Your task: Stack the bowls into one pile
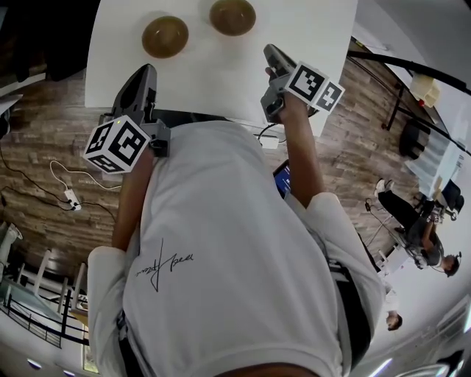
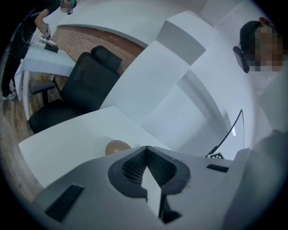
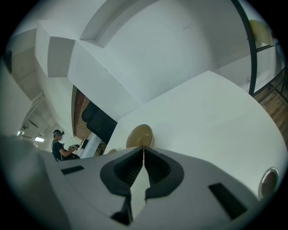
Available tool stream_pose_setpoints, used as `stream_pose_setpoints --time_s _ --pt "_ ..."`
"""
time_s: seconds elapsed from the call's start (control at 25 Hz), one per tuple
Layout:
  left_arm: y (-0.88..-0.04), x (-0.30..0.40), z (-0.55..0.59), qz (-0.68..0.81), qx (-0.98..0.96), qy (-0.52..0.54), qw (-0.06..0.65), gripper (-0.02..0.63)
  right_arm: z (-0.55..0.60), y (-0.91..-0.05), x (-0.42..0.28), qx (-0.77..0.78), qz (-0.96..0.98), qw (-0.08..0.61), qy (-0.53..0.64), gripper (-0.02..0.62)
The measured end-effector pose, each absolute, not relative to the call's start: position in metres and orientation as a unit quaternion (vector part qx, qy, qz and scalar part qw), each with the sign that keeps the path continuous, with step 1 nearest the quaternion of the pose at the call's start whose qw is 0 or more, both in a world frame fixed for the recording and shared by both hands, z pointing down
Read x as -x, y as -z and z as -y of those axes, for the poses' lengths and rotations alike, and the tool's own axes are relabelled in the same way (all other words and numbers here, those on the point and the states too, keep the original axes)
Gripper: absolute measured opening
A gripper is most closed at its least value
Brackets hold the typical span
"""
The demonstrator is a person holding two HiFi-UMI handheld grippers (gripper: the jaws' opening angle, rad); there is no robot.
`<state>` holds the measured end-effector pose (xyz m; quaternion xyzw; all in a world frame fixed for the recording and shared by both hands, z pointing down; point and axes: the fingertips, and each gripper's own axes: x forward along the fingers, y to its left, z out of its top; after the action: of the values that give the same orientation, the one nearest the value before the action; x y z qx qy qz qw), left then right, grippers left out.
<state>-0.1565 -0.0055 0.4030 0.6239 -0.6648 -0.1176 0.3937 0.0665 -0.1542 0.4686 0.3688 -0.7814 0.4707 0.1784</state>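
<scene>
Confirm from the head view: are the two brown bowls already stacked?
No, the left bowl and the right bowl sit apart on the white table.

Head camera looks steeply down over the person (image 1: 235,258). Each gripper camera sits close behind its fingers (image 2: 130,170), facing the shared worktop (image 1: 221,74).

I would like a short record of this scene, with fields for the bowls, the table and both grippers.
bowls: two brown ones, left bowl and right bowl, side by side, apart, not stacked
surface: white table
left gripper: jaws together, empty, not touching the left bowl
right gripper: jaws together, empty, pointing towards the right bowl
task state: pile not yet started
</scene>
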Motion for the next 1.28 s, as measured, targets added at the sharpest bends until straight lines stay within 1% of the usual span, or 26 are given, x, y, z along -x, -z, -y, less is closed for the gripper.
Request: stream_pose_setpoints --time_s 0.12,0.28,0.48,0.76,1.28 --pt "-0.41 0.16 0.004 0.659 -0.604 0.149 0.423 0.005 0.151 -0.465 -0.069 -0.369 0.787 0.174 -0.463 0.012" --pt "-0.423 0.168 0.003 0.657 -0.579 0.174 0.45 0.005 0.141 -0.455 -0.062 -0.368 0.808 0.179 -0.423 0.011" --pt "-0.438 0.177 0.002 0.666 -0.555 0.181 0.464 0.005 0.115 -0.441 -0.039 -0.351 0.83 0.201 -0.384 0.011" --pt "-0.461 0.181 0.004 0.669 -0.527 0.186 0.49 0.005 0.085 -0.421 -0.015 -0.319 0.849 0.214 -0.362 0.011" --pt "-0.502 0.184 0.001 0.647 -0.478 0.218 0.553 0.005 0.052 -0.41 0.0 -0.301 0.865 0.234 -0.325 0.011"
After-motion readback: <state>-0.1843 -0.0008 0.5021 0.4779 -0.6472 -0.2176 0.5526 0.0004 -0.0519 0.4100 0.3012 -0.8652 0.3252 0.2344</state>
